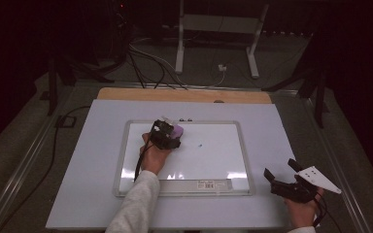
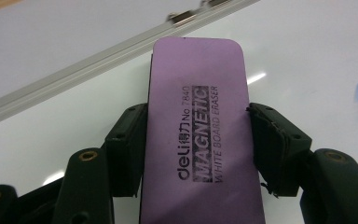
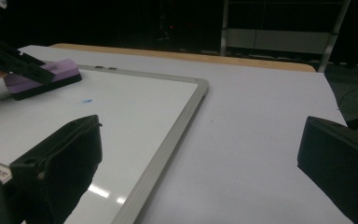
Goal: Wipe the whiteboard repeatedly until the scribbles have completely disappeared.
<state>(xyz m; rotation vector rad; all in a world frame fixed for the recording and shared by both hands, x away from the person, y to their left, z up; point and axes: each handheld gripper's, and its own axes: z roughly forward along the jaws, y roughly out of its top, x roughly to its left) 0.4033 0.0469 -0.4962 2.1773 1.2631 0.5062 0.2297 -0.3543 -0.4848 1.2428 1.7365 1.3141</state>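
The left gripper (image 2: 198,140) is closed on a purple magnetic whiteboard eraser (image 2: 198,130), with one black jaw on each long side of it. In the high view this gripper (image 1: 167,136) holds the eraser (image 1: 177,130) on the whiteboard (image 1: 213,155), near the board's upper edge, at about 11 o'clock from its middle. A small blue mark (image 1: 200,145) lies on the board at 3 o'clock of the eraser, apart from it. The right gripper (image 1: 284,172) has its jaws wide apart and holds nothing, above the desk (image 1: 267,121) at 4 o'clock of the whiteboard.
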